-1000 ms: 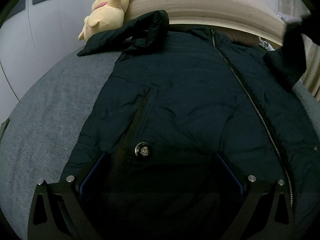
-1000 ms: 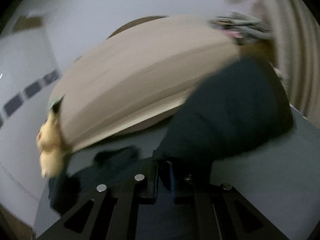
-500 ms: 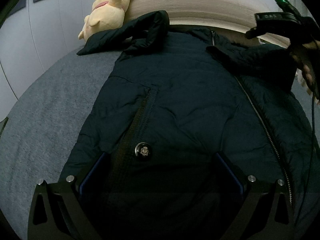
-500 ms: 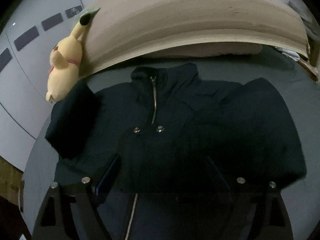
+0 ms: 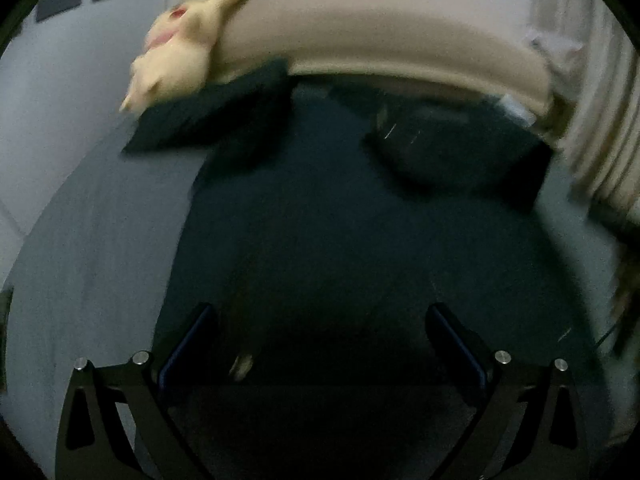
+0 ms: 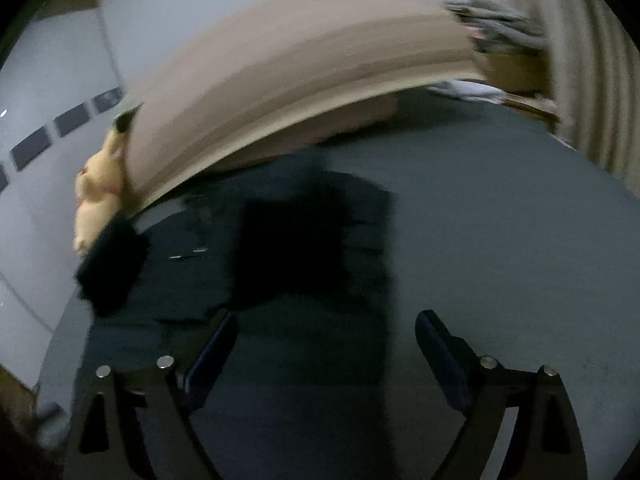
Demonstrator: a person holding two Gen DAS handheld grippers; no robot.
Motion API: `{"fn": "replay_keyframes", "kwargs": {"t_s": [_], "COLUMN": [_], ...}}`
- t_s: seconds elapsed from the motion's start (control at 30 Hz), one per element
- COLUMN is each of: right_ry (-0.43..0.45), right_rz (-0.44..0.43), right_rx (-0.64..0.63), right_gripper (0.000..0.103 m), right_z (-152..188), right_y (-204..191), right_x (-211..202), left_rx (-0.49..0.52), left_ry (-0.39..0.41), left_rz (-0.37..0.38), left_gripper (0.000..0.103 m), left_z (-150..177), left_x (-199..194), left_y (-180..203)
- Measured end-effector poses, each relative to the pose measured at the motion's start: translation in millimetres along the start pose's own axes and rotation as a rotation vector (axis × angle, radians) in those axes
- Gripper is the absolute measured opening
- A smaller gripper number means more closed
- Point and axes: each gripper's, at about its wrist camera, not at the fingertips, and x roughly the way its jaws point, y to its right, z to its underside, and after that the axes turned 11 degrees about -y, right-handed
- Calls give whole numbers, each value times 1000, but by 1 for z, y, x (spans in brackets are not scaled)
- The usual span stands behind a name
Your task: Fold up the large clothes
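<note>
A large dark green jacket (image 5: 320, 220) lies flat on the grey bed. Its right sleeve (image 5: 452, 156) is folded across the chest; its left sleeve (image 5: 208, 116) lies out toward the plush toy. My left gripper (image 5: 320, 320) is open and empty above the jacket's lower front. In the right wrist view the jacket (image 6: 296, 252) is blurred, left of centre. My right gripper (image 6: 324, 328) is open and empty, above the jacket's right edge and the bed.
A yellow plush toy (image 5: 176, 56) leans on the tan headboard (image 5: 380, 32) at the back left; it also shows in the right wrist view (image 6: 96, 196). Grey bed sheet (image 6: 500, 220) spreads to the right. Curtains (image 5: 600, 120) hang at the right. White wardrobe at left.
The right gripper let go of the right sleeve, now lying across the chest, and pulled back to the right. The left gripper lifted and drew back; both views are blurred by motion.
</note>
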Motion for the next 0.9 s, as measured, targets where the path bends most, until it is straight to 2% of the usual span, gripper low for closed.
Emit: {"fn": "replay_keyframes", "kwargs": {"t_s": [0.03,0.1,0.17,0.3,0.37,0.47,0.53,0.57,0.6,0.63,0.7,0.8,0.9], "right_ry": [-1,2,18,15,-5,26,31,32,33,32,29,24,17], "right_rz": [11,37,51,35,15,-35,-63,-68,-71,-76,-75,-73,-64], "right_rx": [25,73,113,195,232,255,256,258,258,256,253,249,245], "right_gripper": [93,93,93,93,93,96,98,98,99,100,101,101,102], "right_z": [2,6,10,23,32,37,37,38,39,38,39,39,38], "right_y": [14,40,61,91,103,115,118,120,121,122,121,117,115], "right_x": [2,4,5,17,28,27,29,29,29,31,32,29,29], "left_rx": [-11,-27,-47,-161,-224,-274,-287,-293,-297,-293,-274,-205,-202], "left_ry": [-1,-13,-20,-125,-157,-197,-216,-243,-277,-294,-290,-210,-98], "left_rz": [86,192,261,307,289,276,262,261,252,244,210,143,71], "left_gripper": [103,103,103,103,103,103,95,74,40,28,14,10,8], "left_z": [-21,-53,-81,-123,-135,-144,-147,-147,-148,-148,-147,-154,-168], "left_x": [-2,5,20,74,98,122,131,136,143,147,146,124,93], "left_y": [6,18,26,33,32,32,33,35,37,36,39,44,23]}}
